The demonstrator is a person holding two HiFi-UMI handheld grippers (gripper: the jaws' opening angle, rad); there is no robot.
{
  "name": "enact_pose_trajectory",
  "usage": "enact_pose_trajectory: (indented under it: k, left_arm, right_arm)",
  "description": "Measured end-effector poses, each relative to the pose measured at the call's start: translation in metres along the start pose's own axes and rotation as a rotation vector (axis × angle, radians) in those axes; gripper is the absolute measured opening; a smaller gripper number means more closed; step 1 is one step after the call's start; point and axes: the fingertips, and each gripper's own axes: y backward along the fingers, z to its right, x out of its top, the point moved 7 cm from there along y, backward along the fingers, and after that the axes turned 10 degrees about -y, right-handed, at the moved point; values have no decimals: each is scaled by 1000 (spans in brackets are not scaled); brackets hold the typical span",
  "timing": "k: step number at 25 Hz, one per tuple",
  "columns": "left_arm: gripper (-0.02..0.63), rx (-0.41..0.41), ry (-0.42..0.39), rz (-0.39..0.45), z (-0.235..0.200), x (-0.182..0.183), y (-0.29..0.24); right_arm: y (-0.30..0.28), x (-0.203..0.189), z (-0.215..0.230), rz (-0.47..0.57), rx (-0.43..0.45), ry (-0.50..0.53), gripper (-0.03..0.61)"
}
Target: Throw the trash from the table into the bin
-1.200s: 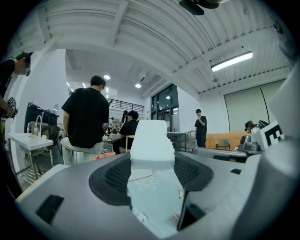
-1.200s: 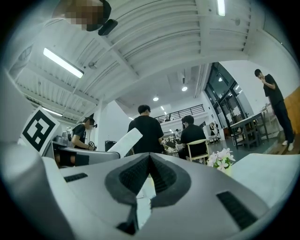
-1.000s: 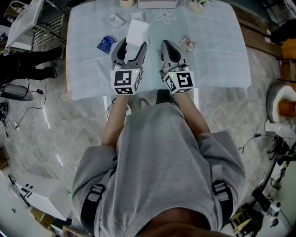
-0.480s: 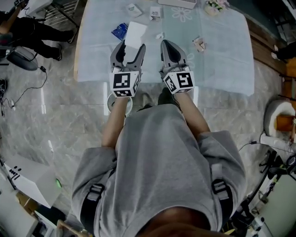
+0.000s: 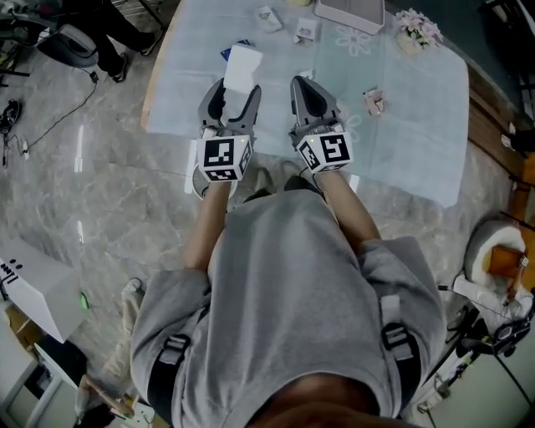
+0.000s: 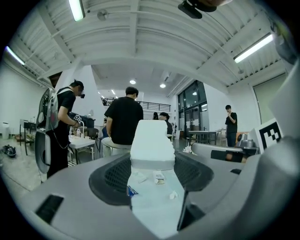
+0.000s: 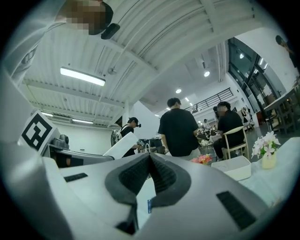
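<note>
Tray (image 5: 349,12): white, shallow, rectangular; head view, 12 o'clock, cut by the top edge.
Flowers (image 5: 415,28): pale bunch, 1 o'clock, just right of the tray.
Floor (image 5: 109,201): glossy grey marbled tile, filling 9 o'clock.
Cable (image 5: 52,125): thin, dark, trailing over the floor at 10 o'clock.
Box (image 5: 33,288): white, angular, on the floor at 8 o'clock.
Seated person (image 6: 123,119): black shirt, back turned; left gripper view, 11 o'clock of centre.
Backpack wearer (image 6: 61,124): standing at 9 o'clock, bent over a small white desk.
Far person (image 6: 230,123): standing at 3 o'clock, dark clothes.
Ceiling lamp (image 6: 253,47): long bright tube, 2 o'clock.
Chair (image 7: 234,140): pale frame; right gripper view, 3 o'clock, occupied.
</note>
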Motion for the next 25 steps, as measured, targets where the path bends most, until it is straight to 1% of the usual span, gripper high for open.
enact_pose_trajectory:
  k: [4, 8, 13, 18, 25]
  left_arm:
    - [290, 86, 3, -14, 2, -2, 2]
    - [291, 197, 9, -35, 6, -3, 15]
    - [291, 318, 12, -67, 16, -10, 32]
    - [291, 458, 25, -95, 26, -18, 61]
    - [291, 603, 31, -128, 39, -26, 105]
  right_arm:
    - [-8, -4, 8, -29, 74, -23, 5]
    - [-14, -6, 8, -60, 177, -48, 5]
    - [-14, -17, 4, -111, 298, -79, 5]
    - [-12, -31, -11, -168, 427, -127, 5]
    - [-4, -41, -42, -218, 573, -152, 5]
